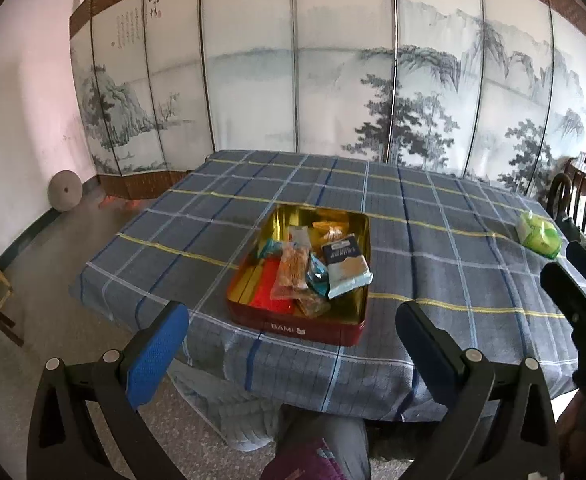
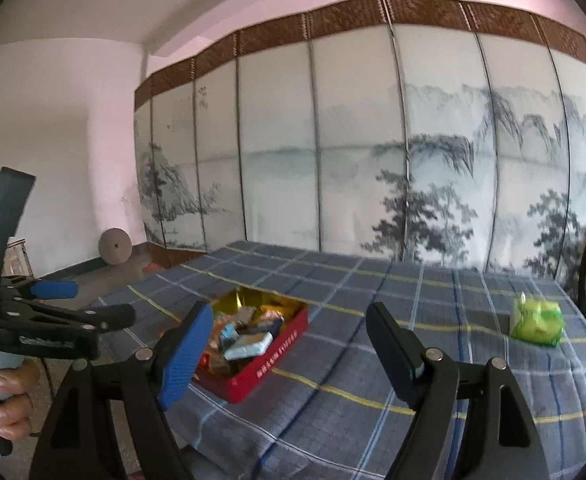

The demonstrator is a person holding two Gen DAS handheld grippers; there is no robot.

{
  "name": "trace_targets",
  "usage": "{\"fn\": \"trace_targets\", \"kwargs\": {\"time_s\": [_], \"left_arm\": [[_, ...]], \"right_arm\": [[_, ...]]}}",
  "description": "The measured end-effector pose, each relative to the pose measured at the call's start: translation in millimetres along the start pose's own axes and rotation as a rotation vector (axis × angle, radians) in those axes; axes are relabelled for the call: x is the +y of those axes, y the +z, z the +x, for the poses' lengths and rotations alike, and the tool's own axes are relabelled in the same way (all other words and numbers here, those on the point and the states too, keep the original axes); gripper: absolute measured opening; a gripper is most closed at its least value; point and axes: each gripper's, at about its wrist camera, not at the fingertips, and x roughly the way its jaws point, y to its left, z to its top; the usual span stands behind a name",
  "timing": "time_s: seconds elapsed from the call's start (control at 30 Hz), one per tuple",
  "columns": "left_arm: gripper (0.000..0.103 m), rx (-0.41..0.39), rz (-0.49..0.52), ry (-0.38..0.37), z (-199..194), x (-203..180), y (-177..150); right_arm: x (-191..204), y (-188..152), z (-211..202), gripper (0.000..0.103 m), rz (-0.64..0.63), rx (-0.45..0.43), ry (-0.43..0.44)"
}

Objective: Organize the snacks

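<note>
Left gripper [image 1: 293,344]: jaws wide, nothing between them, poised off the near edge of the table, facing the tin.
Right gripper [image 2: 289,348]: jaws wide, empty, short of the near edge and aimed across the cloth.
Red snack tin [image 1: 305,330]: open, gold-lined, marked BAMI, set by the near edge of the table. Contents heaped loose: pale blue-and-white biscuit packet [image 1: 347,266], clear packet of orange snacks [image 1: 293,270], further wrappers beneath.
Green packet [image 1: 541,236]: alone near the right edge of the table, well apart from the tin.
Progress, judged: most snacks already in the tin; green packet not yet gathered; lid not in view.
Table: covered by blue-grey checked cloth [image 1: 433,240] with yellow stripes.
Room: folding screen [image 1: 333,80] with ink landscape behind the far edge; dark wooden chairs [image 1: 577,192] at right; round stone disc [image 1: 66,196] against the pink-white wall; speckled floor.
</note>
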Motion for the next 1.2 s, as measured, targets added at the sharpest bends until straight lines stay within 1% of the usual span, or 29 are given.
{"fn": "trace_targets", "kwargs": {"time_s": [0.2,0.37,0.47,0.57,0.63,0.7,0.73,0.8,0.93,1.03,1.07,1.1,1.13,1.2], "left_arm": [[0.103,0.030,0.021,0.018,14.1,-4.7,-1.0],[0.103,0.055,0.034,0.029,27.0,-9.3,1.0],[0.103,0.077,0.043,0.034,37.2,-11.9,2.4],[0.103,0.086,0.060,0.031,46.3,-14.2,3.3],[0.103,0.083,0.075,0.041,52.1,-17.1,4.6],[0.103,0.095,0.088,0.040,59.0,-19.7,6.5],[0.103,0.106,0.089,0.034,62.9,-20.5,7.7],[0.103,0.118,0.087,0.030,69.4,-21.7,10.8],[0.103,0.140,0.086,0.037,83.5,-21.5,15.7],[0.103,0.149,0.085,0.040,92.9,-19.5,16.8],[0.103,0.146,0.091,0.045,95.0,-19.6,16.6],[0.103,0.131,0.100,0.072,96.2,-20.5,16.3],[0.103,0.112,0.106,0.091,95.8,-20.8,15.8],[0.103,0.085,0.102,0.098,95.3,-19.4,15.8]], "right_arm": [[-34.4,-11.4,20.7,0.081,0.040,0.066,-0.059],[-62.6,-19.7,36.5,0.081,0.061,0.103,-0.102],[-91.7,-27.9,54.7,0.081,0.074,0.161,-0.138],[-131.2,-41.9,78.7,0.081,0.079,0.241,-0.200],[-167.9,-55.5,103.6,0.081,0.093,0.348,-0.253],[-200.8,-68.8,124.5,0.081,0.106,0.439,-0.295],[-215.3,-73.9,132.5,0.081,0.116,0.476,-0.314],[-243.7,-82.9,144.4,0.081,0.149,0.522,-0.345],[-280.5,-93.4,159.4,0.081,0.188,0.562,-0.382],[-299.8,-100.5,171.4,0.081,0.211,0.587,-0.385],[-303.5,-102.2,176.0,0.081,0.208,0.598,-0.393],[-307.6,-103.6,181.5,0.081,0.203,0.610,-0.399],[-310.0,-102.8,184.3,0.082,0.200,0.601,-0.394],[-312.5,-99.0,194.0,0.082,0.186,0.608,-0.394]]}}
